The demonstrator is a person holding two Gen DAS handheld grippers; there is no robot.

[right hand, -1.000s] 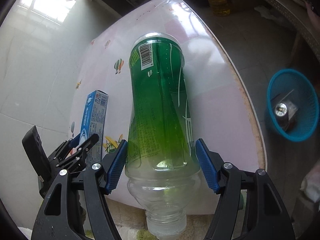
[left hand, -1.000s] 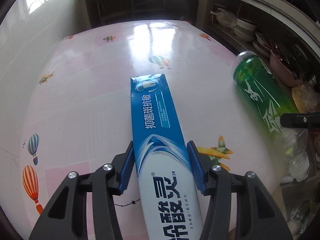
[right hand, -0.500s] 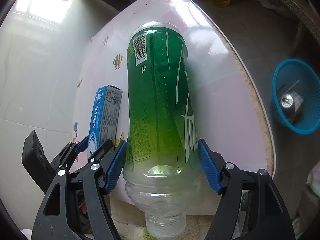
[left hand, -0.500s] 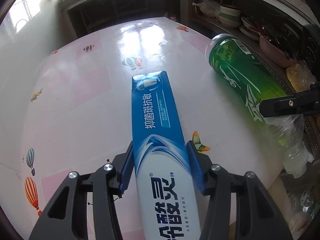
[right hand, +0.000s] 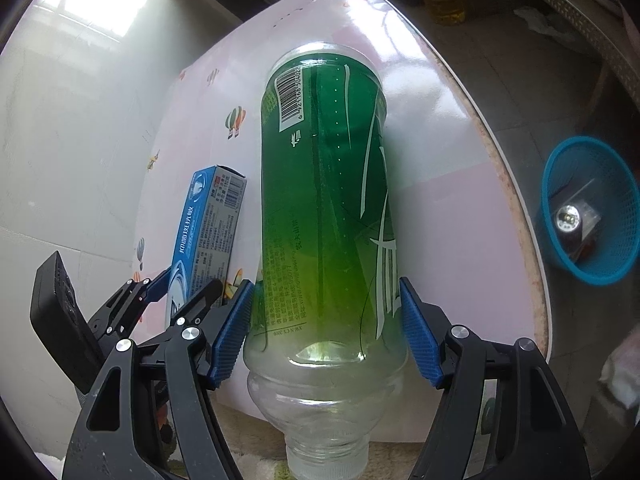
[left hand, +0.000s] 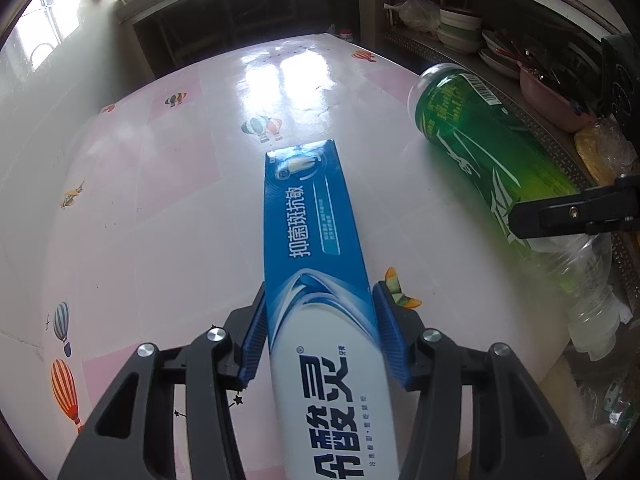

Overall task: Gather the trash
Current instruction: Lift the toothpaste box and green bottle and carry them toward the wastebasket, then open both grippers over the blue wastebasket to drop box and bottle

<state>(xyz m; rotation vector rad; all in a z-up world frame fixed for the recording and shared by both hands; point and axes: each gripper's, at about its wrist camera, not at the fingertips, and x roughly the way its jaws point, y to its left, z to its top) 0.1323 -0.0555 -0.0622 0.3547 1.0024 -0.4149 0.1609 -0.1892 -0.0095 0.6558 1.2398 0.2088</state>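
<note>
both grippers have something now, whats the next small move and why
Probably lift both off the table and carry them right toward the blue basket on the floor. The left gripper clamps the toothpaste box, the right gripper grips the green bottle, and the basket already holds trash.

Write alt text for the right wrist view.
The right gripper clamps a green-labelled plastic bottle, neck toward the camera, above a pink table. To its left, the left gripper holds a blue toothpaste box; a blue basket sits on the floor.
</note>
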